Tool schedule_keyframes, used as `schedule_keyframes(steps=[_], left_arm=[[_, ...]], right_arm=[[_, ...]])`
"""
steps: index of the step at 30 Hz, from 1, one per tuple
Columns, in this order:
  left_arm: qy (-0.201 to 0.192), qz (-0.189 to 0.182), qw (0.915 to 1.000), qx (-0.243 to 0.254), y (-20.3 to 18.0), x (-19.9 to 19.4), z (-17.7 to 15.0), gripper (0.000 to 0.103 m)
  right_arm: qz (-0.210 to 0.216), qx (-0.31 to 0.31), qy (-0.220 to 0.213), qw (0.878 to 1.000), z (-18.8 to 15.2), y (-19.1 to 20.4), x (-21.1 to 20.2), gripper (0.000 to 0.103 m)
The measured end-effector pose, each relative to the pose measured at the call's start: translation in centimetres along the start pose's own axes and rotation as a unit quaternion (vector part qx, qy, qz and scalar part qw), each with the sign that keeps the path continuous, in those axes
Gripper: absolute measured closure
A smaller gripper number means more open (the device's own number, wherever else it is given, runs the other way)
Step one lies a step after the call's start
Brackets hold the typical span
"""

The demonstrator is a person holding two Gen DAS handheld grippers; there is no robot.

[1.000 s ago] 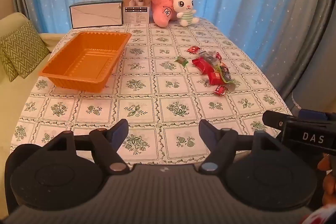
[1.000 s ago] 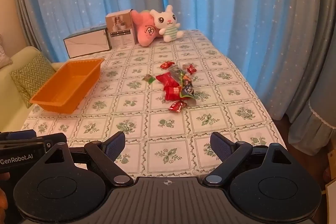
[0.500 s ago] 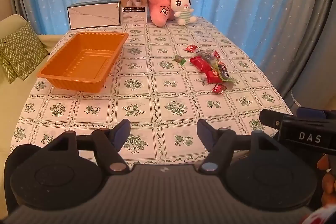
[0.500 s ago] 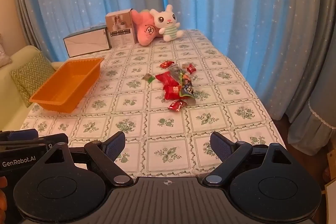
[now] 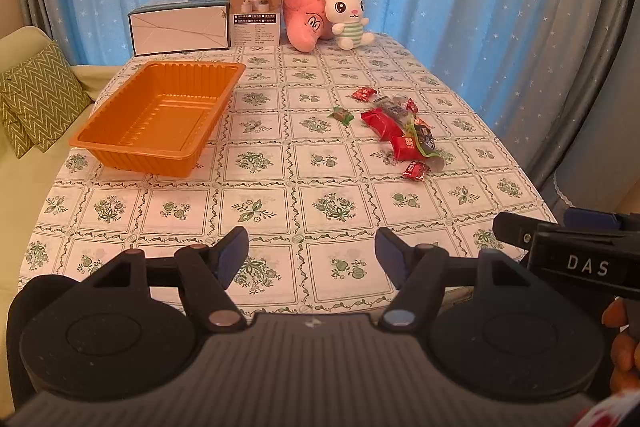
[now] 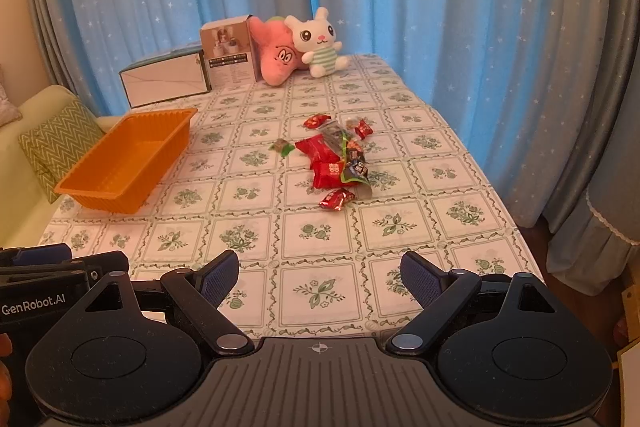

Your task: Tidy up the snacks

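Several wrapped snacks (image 5: 400, 133) (image 6: 336, 163) lie in a loose pile right of the table's middle, mostly red packets, with a small green candy (image 5: 341, 115) (image 6: 282, 147) a little to their left. An empty orange tray (image 5: 160, 117) (image 6: 128, 159) stands on the left side of the table. My left gripper (image 5: 312, 259) hovers open over the near edge, nothing between its fingers. Beside it, my right gripper (image 6: 320, 277) also stands open and empty over the near edge. Both are well short of the snacks.
At the far end stand a white box (image 5: 180, 29), a smaller carton (image 5: 256, 13), a pink plush (image 5: 304, 23) and a white bunny plush (image 5: 346, 15). Blue curtains hang behind and to the right. A sofa with a green cushion (image 5: 36, 103) sits left of the table.
The left wrist view has shifted slightly, with the table contents sitting a bit lower and further left in frame. The left fingers stand a touch closer together. The right view is unchanged.
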State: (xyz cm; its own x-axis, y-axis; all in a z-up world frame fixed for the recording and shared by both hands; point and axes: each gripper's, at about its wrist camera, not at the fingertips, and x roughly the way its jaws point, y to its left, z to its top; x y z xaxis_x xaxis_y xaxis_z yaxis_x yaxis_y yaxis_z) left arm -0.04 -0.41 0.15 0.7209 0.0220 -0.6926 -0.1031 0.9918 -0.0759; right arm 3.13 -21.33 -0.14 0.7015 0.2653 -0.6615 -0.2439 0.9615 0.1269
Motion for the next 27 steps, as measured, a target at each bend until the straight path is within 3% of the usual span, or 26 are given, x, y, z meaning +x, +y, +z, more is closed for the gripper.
schedule_keyframes(steps=[27], left_arm=[[0.002,-0.002,1.0000,0.000,-0.41,0.00,0.26,0.035]], right_arm=[[-0.002,-0.001,0.001,1.000,0.06,-0.10,0.12,0.015]])
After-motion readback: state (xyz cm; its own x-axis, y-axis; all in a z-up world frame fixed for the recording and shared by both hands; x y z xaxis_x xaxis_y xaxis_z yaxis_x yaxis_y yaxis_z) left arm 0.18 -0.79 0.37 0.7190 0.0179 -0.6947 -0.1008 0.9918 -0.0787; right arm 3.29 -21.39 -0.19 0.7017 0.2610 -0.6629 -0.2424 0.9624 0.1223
